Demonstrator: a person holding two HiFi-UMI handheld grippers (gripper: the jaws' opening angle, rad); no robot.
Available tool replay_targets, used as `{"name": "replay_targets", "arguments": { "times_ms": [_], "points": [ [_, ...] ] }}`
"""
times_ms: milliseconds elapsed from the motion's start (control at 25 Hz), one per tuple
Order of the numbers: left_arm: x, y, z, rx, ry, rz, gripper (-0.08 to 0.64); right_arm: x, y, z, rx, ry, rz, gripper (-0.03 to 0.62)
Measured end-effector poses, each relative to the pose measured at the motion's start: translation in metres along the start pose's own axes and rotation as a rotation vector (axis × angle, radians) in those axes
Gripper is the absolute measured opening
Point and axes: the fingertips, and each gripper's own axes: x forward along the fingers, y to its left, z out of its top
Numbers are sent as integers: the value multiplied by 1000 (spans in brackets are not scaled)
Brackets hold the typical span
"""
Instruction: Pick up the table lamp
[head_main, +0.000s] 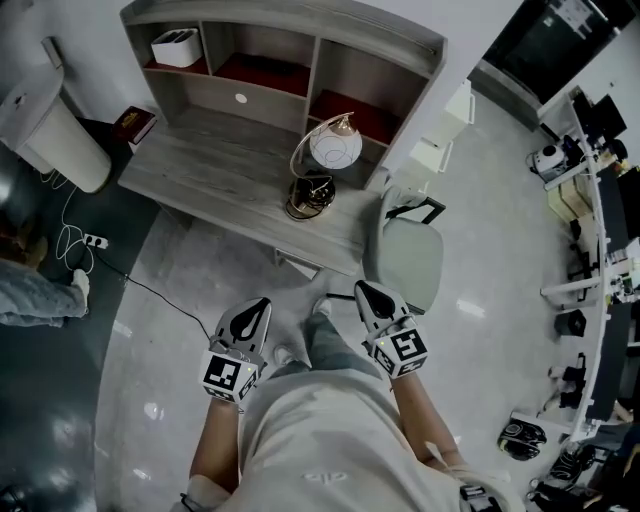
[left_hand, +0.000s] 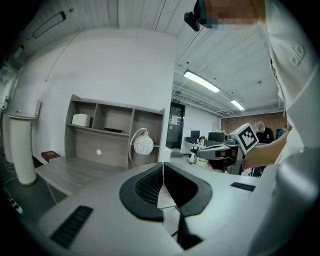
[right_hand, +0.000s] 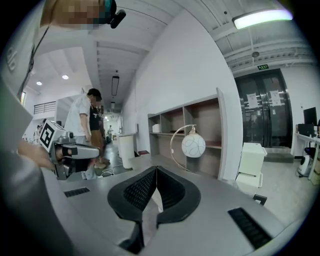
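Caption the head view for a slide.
Left gripper and right gripper, shut, short of the desk bearing the table lamp.

One table lamp (head_main: 325, 165), one desk (head_main: 200, 172), one chair (head_main: 410, 255), one white box (head_main: 177, 47) upper left, and two grippers: left gripper (head_main: 261, 304), right gripper (head_main: 363, 290).

table lamp (head_main: 322, 166) on desk (head_main: 220, 175), before shelf unit (head_main: 290, 50), chair (head_main: 410, 255) right

Bright ceiling strips, fisheye edges — sharp, vignetted
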Motion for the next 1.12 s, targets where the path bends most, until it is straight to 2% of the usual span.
{"name": "replay_targets", "arguments": {
  "times_ms": [280, 560, 880, 1120],
  "points": [
    [45, 30, 9, 13, 18, 21, 18, 55, -37, 11, 1, 5, 31, 31],
    [122, 66, 31, 44, 26, 31, 18, 109, -99, 24, 2, 17, 55, 31],
    [209, 88, 55, 79, 47, 49, 20, 137, -177, 19, 69, 19, 57, 31],
    [245, 98, 63, 114, 71, 64, 20, 146, -209, 17, 101, 8, 48, 31]
  ]
}}
